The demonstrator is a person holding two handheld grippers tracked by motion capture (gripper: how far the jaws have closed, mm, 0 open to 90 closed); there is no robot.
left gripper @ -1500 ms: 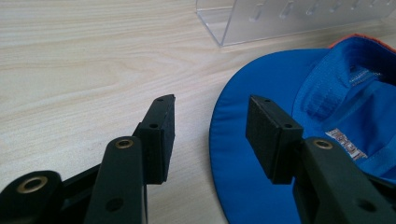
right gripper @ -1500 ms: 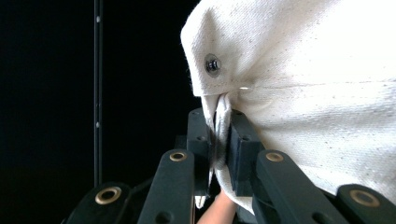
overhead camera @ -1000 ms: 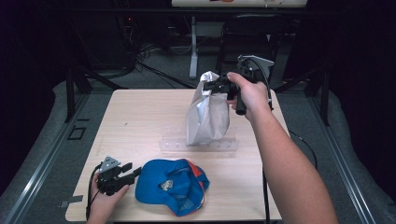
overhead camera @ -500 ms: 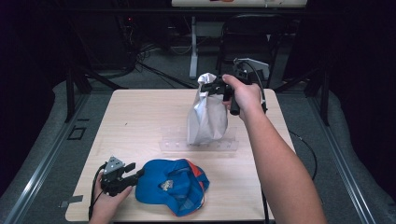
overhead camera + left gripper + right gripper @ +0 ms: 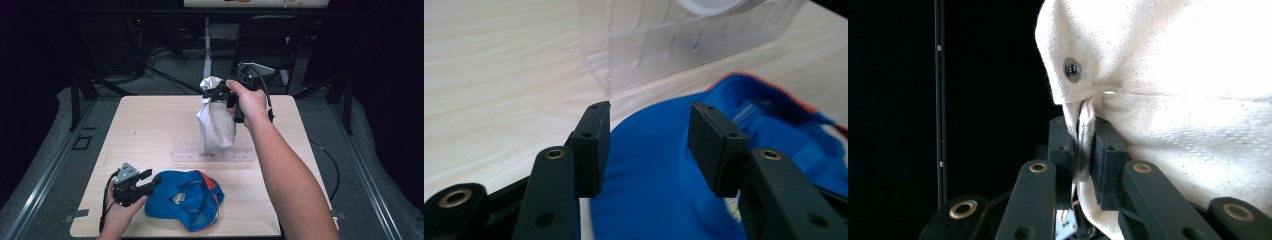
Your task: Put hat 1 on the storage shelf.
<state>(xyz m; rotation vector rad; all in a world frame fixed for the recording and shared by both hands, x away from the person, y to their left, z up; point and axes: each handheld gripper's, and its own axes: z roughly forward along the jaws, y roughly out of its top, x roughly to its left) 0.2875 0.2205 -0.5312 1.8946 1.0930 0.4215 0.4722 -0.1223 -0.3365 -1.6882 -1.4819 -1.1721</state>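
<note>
My right gripper [image 5: 212, 94] [image 5: 1083, 130] is shut on a folded edge of a white cloth piece [image 5: 216, 125] [image 5: 1168, 75] with a metal snap. The cloth hangs from the jaws over a clear plastic rack [image 5: 185, 155] [image 5: 684, 45] in the middle of the table. A blue cap [image 5: 185, 200] [image 5: 649, 165] with an orange edge lies at the front of the table. My left gripper [image 5: 149, 181] [image 5: 646, 145] is open at the cap's left side. Its jaws have just closed a little, their pads standing apart over the blue fabric and gripping nothing.
The wooden table [image 5: 150, 125] has bare surface on its left half and far right. A black chair [image 5: 280, 45] and stand legs lie behind the table's far edge. My right forearm [image 5: 290, 185] crosses the table's right side.
My right hand has carried the white cloth a little to the left and lower. My left gripper has edged up towards the blue cap.
</note>
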